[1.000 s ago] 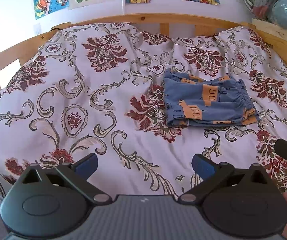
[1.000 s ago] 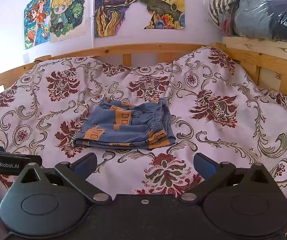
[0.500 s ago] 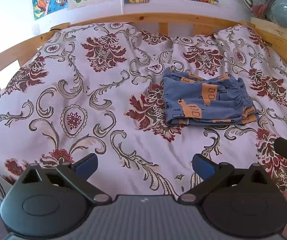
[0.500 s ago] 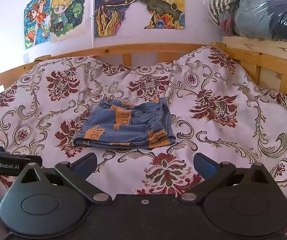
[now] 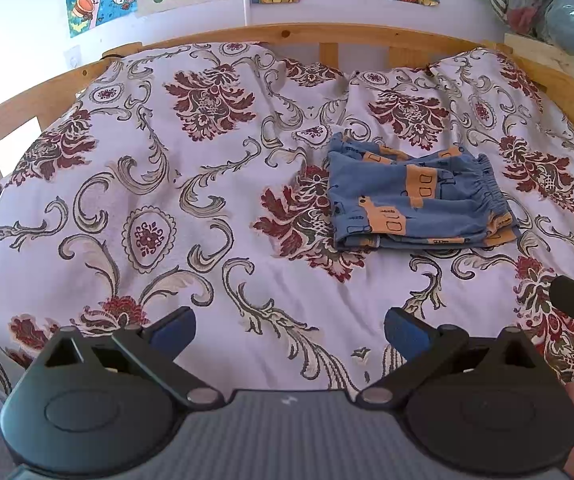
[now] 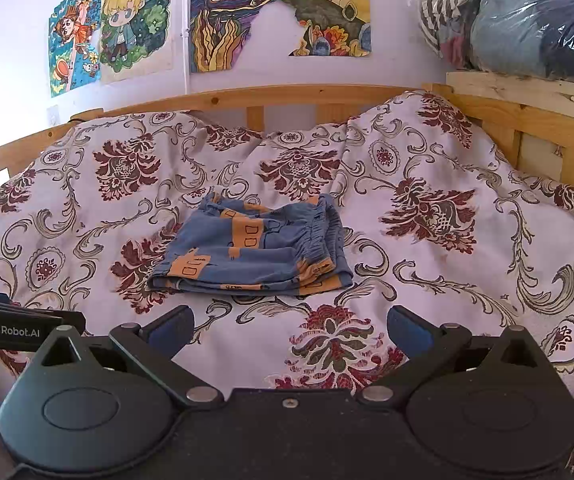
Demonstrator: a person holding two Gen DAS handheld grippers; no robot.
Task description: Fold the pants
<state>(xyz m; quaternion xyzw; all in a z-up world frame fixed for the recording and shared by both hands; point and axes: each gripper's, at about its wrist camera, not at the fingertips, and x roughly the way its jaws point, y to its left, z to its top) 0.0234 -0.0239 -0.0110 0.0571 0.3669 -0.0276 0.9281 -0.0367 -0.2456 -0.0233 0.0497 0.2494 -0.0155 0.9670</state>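
Pants lie folded into a compact stack on the bed, well ahead of both tools and touched by neither. The left hand-held gripper hangs released, fingers spread wide over bare bedspread, with the stack ahead and to its right. The right hand-held gripper is likewise released and empty, the stack nearly straight ahead of it. Over the last second almost nothing has changed: the stack keeps its shape and place, and both tools stay drawn back near the bed's front edge, level and pointing toward the headboard. That stillness suggests the folding is finished and the hands are simply resting clear.
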